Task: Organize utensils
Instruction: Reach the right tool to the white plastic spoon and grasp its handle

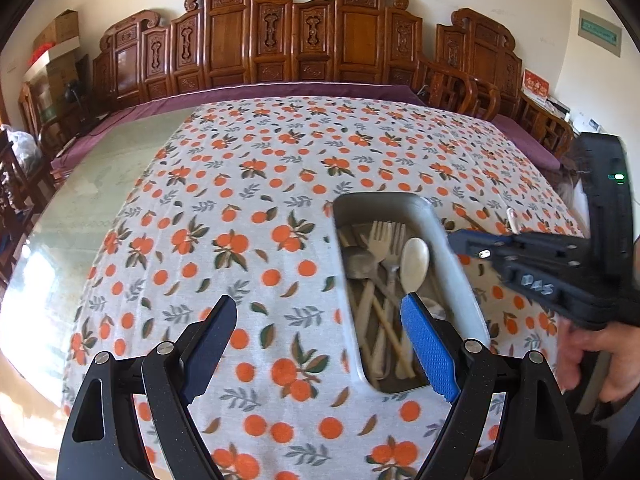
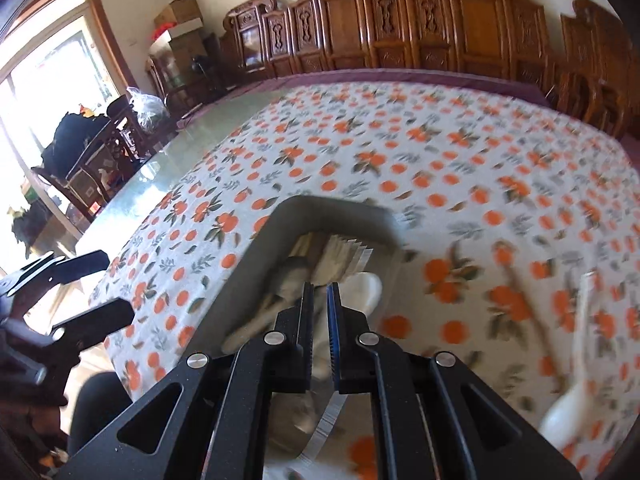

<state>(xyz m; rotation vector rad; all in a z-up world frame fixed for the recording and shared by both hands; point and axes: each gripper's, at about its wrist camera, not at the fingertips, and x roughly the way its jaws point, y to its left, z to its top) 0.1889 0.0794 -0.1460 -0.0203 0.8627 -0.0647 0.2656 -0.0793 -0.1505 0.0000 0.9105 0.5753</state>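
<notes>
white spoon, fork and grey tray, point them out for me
white spoon (image 1: 415, 259), left wrist view, on its bowl
fork (image 1: 379, 240), left wrist view, on its tines
grey tray (image 1: 456, 264), left wrist view, on its right wall

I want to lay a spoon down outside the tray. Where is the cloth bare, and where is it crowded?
Bare: the cloth left of the tray, across to the glass tabletop, and the stretch beyond the tray toward the chairs. Crowded: inside the tray, and its right side, where a white spoon lies and the right gripper reaches in.
</notes>
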